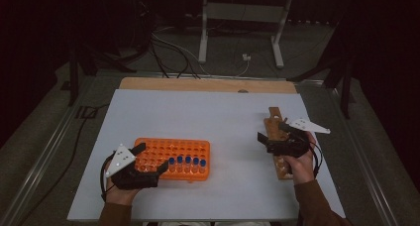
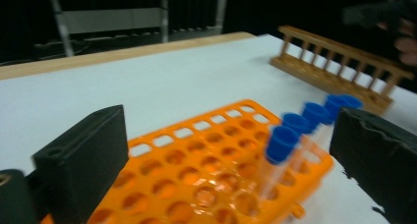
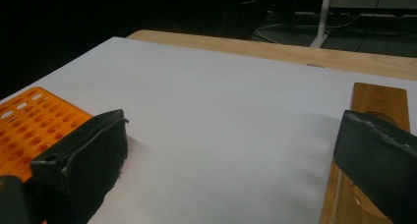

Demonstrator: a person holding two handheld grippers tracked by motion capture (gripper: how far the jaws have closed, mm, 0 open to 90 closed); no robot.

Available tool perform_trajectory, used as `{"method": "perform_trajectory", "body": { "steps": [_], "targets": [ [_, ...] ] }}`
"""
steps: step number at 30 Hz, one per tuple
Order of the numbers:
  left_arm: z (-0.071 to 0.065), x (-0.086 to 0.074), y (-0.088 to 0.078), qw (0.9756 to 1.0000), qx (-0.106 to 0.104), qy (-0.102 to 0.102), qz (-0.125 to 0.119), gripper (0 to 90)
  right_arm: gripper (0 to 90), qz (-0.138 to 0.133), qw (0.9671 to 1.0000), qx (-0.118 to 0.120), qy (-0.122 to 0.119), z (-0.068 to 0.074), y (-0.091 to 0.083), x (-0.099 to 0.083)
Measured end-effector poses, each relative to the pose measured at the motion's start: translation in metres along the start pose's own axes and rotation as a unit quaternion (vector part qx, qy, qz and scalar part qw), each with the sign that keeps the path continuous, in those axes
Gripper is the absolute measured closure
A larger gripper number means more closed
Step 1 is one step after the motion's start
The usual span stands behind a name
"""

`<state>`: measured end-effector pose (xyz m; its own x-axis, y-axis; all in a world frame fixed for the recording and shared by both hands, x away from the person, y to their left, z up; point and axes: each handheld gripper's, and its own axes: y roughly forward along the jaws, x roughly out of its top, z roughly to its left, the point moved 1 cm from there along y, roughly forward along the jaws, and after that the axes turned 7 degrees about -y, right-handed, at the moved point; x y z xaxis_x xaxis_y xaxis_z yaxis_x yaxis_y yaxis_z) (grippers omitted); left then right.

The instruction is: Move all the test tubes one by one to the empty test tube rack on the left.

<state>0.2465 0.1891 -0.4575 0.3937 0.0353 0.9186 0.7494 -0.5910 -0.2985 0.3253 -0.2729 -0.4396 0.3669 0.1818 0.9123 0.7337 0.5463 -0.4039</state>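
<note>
White bench (image 1: 233, 117): left tongs (image 1: 152, 159) spread over orange rack (image 1: 198, 147) beside capped tubes (image 1: 187, 161); right tongs (image 1: 270, 132) spread above wooden rack (image 1: 282, 169).

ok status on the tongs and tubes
Left tongs open over orange rack. Blue-capped tubes seated, none held. Right tongs open, empty, above wooden rack. Nothing blocking.

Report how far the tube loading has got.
Done: five blue-capped tubes stand in the near row of the orange rack. In hand: nothing; the left gripper hangs open over the rack, the right gripper open above the wooden rack. Left: I see no tubes in the wooden rack, so the transfer may be finished.
</note>
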Motion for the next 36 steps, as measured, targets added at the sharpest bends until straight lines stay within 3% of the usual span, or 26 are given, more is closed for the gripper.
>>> {"method": "perform_trajectory", "body": {
  "steps": [8,15,19,26,33,36],
  "targets": [
    [0.015,0.009,-0.001,0.9978,0.059,-0.014,-0.029,0.8,0.0,-0.016,0.9999,-0.006,0.004,-0.004,-0.013,-0.008],
    [0.025,0.010,-0.001,0.9954,0.088,-0.010,-0.038,0.8,0.0,-0.025,0.9996,-0.008,0.005,-0.008,-0.025,-0.016],
    [0.032,0.009,-0.002,0.9942,0.098,-0.016,-0.041,0.8,0.0,-0.019,0.9997,-0.012,-0.008,-0.007,-0.028,-0.021],
    [0.038,0.005,-0.005,0.9926,0.113,-0.018,-0.041,0.8,0.0,-0.034,0.9992,-0.011,-0.019,-0.007,-0.036,-0.022],
    [0.041,0.005,-0.008,0.9926,0.112,-0.024,-0.040,0.8,0.0,-0.033,0.9984,-0.012,-0.044,-0.004,-0.036,-0.024],
    [0.040,0.005,-0.009,0.9926,0.113,-0.022,-0.039,0.8,0.0,-0.029,0.9987,-0.011,-0.041,-0.005,-0.035,-0.025]
  ]
}}
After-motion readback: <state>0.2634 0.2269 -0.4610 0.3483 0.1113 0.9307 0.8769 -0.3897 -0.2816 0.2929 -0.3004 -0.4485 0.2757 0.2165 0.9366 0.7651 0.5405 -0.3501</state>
